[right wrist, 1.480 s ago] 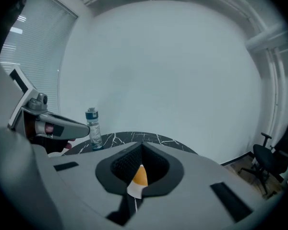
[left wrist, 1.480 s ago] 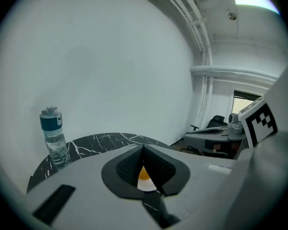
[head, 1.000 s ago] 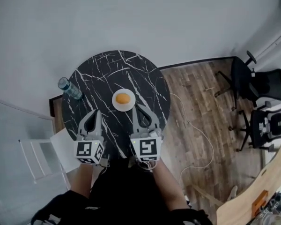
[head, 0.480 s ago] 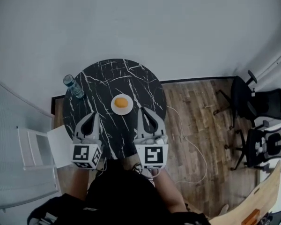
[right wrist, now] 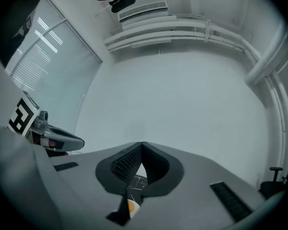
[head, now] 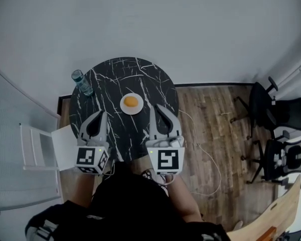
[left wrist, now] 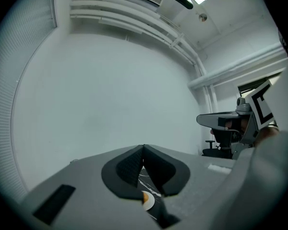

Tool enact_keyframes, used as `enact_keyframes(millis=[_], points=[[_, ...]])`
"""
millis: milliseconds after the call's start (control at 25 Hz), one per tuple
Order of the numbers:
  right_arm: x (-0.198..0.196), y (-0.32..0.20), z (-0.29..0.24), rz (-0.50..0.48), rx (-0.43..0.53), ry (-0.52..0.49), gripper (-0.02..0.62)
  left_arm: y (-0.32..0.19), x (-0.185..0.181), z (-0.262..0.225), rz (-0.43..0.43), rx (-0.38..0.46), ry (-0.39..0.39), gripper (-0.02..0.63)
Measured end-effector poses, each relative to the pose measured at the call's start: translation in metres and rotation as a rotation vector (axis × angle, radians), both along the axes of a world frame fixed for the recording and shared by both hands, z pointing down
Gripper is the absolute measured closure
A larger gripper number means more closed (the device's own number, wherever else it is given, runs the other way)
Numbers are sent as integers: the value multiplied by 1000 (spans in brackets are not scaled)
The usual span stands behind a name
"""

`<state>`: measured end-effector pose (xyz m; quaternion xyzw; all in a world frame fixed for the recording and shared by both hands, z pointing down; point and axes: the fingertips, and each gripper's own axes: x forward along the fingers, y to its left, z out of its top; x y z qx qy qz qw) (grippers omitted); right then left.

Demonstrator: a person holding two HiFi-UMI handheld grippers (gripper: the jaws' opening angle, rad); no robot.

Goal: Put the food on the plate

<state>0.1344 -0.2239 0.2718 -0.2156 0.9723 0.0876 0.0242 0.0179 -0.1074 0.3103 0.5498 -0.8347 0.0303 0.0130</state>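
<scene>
Resting on the white plate (head: 132, 112) amid the black marble table (head: 140, 77): orange food (head: 131, 102), placing judged complete; left gripper (head: 98, 116) and right gripper (head: 158, 108) both closed, empty, apart from the plate; next move probably only standing down.

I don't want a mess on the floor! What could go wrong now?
1. The bottle stands right at the edge of the table, not far from the left gripper. A sideways swing could knock it off.
2. The round orange food sits on a small plate. A bump against the table might roll it off.
</scene>
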Motion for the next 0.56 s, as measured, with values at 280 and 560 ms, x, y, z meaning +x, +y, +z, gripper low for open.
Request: enact_keyframes(millis=[280,560], points=[[11,10,-3,-12,-3,-15,600,3,12,-8,12,15,-3,607],[12,9,0,-5,-14,11,600,8,17,-9,27,-3,8,606]])
